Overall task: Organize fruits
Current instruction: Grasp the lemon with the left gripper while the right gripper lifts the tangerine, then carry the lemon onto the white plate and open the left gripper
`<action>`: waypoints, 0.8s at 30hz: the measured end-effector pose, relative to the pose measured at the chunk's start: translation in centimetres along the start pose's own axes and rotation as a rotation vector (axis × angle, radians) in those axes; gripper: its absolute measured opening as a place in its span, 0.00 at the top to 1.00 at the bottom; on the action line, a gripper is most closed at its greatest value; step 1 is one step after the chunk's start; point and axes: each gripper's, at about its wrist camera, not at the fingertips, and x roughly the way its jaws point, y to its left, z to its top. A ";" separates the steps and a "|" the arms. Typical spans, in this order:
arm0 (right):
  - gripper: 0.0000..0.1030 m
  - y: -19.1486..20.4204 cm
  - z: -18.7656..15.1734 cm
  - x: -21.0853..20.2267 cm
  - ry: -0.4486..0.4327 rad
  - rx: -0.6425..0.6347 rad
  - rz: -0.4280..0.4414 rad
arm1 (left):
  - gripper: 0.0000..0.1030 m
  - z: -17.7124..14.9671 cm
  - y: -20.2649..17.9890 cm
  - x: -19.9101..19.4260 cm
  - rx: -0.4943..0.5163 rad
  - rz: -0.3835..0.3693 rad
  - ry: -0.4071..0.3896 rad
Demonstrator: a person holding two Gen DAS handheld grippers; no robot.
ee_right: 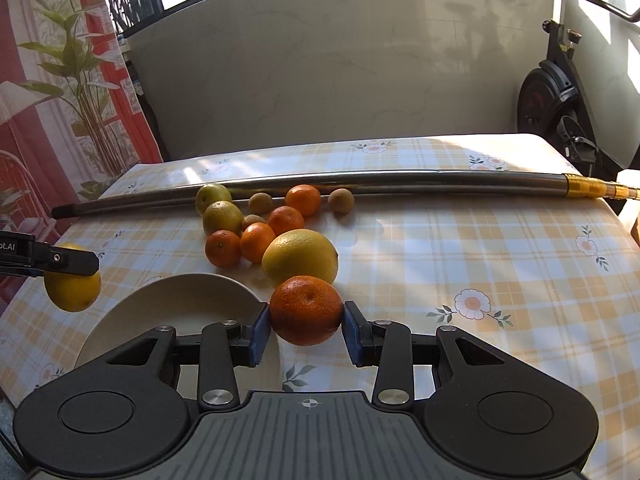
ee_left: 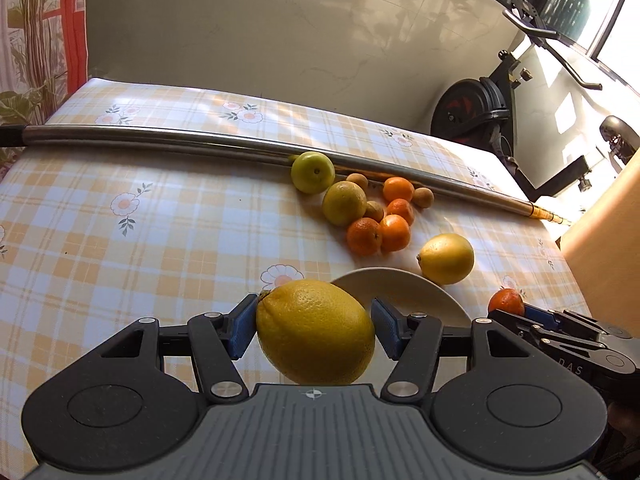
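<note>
Evidently both claws are mid-carry: the left gripper (ee_left: 314, 330) pinches a large lemon (ee_left: 315, 332), the right gripper (ee_right: 306, 328) pinches a tangerine (ee_right: 306, 310), both clear of the tablecloth (ee_right: 480, 248). Next, I judge, each lowers onto the empty white plate (ee_right: 180, 300) just beneath. The other fruits (ee_right: 260, 224) cluster beyond, against the metal pole (ee_right: 400, 182); the cloth to the right lies open.

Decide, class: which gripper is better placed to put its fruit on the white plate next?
Right, probably. Its gripper holds the mandarin at the plate's rim; the left gripper's lemon hangs off to the plate's side.
</note>
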 end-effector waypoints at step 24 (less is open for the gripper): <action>0.65 4.0 -3.5 -1.3 0.123 -0.095 0.058 | 0.38 -4.6 -2.8 0.7 0.162 0.013 0.111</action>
